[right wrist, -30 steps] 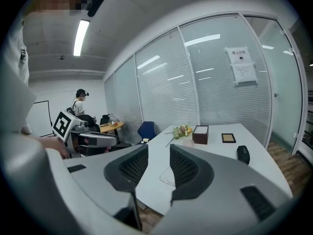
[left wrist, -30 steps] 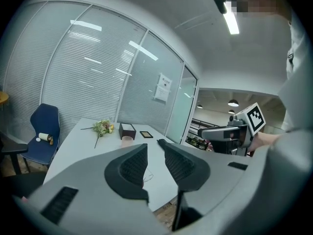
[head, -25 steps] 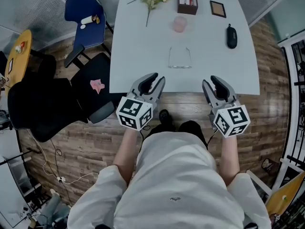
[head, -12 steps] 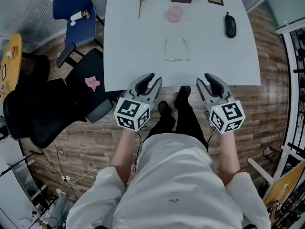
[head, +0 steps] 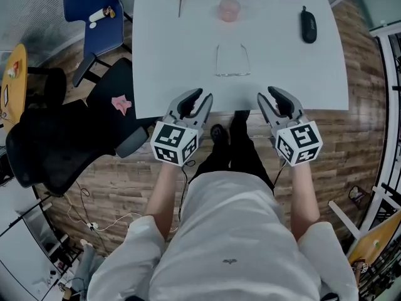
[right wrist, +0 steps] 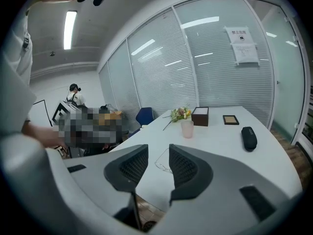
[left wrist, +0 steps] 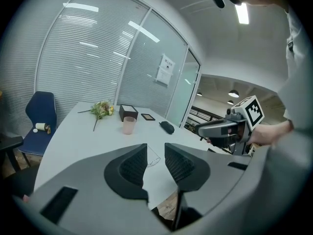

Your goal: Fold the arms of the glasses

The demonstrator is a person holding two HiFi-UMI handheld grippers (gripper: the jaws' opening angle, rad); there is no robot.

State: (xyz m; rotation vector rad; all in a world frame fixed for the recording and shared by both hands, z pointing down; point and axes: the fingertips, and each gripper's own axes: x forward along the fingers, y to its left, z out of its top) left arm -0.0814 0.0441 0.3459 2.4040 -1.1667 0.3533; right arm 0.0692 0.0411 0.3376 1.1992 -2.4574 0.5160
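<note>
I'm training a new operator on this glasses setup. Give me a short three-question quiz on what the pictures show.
1. True or false: the arms of the glasses are already folded.
2. Which stands nearest the glasses? A. pink cup B. black case C. flowers
3. What do the left hand-held gripper and right hand-held gripper hold?
Key: 1 false, the arms stand open. 2 A. 3 nothing; both pairs of jaws are apart and empty.
</note>
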